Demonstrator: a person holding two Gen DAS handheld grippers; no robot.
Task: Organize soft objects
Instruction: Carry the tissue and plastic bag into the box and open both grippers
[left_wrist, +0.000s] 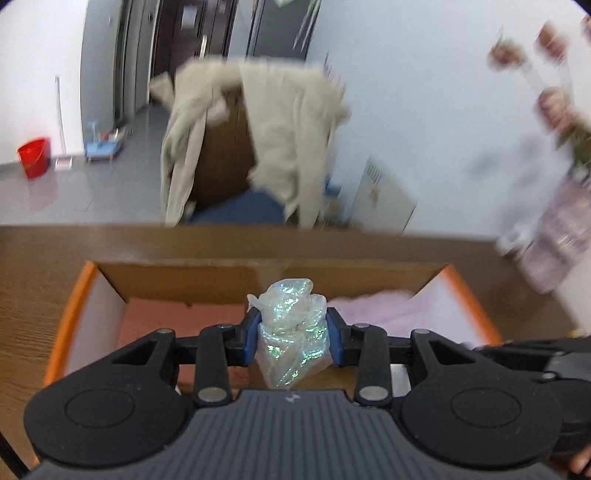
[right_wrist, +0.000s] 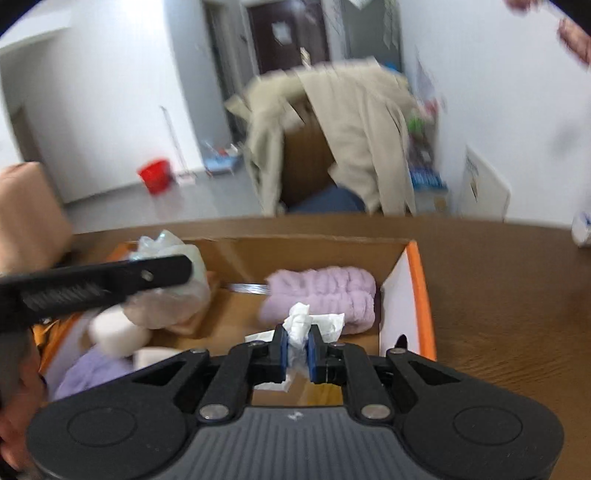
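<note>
Left gripper clamped on iridescent plastic bag, right gripper pinching crumpled tissue; both poised over cardboard box, presumably for dropping in.

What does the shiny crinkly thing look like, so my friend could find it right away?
Find the open cardboard box with orange edges on the brown wooden table. Above it, the left gripper is shut on a crumpled plastic bag. The bag is clear and glitters green and blue, unlike the fluffy pink cloth in the box and the white tissue the right gripper pinches.
</note>
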